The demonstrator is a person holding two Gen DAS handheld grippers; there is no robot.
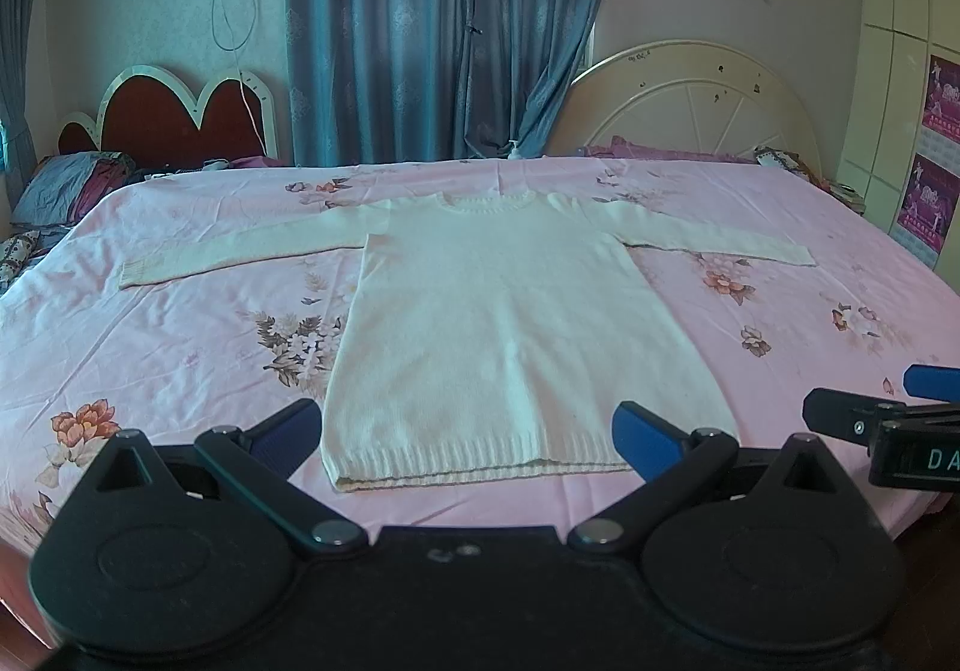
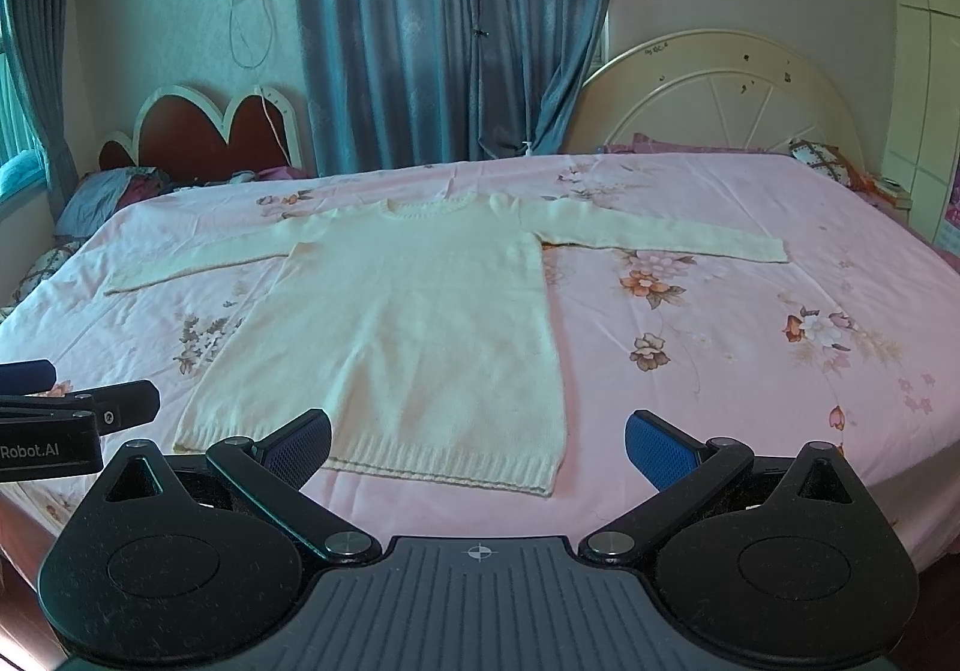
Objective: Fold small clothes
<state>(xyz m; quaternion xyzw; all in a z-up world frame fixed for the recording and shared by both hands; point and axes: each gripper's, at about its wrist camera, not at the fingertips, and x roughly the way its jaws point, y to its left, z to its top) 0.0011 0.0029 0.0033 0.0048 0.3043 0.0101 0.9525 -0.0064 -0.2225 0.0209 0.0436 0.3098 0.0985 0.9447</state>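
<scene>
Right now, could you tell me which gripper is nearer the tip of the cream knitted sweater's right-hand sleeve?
The right. The right gripper sits off the hem's right corner, nearer that sleeve tip; the left gripper faces the cream knitted sweater's hem centre.

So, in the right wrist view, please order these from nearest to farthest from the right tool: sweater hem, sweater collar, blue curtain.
1. Sweater hem: just ahead of the right tool, at the bed's near edge.
2. Sweater collar: mid-bed, centre.
3. Blue curtain: behind the bed, at the back wall.
</scene>
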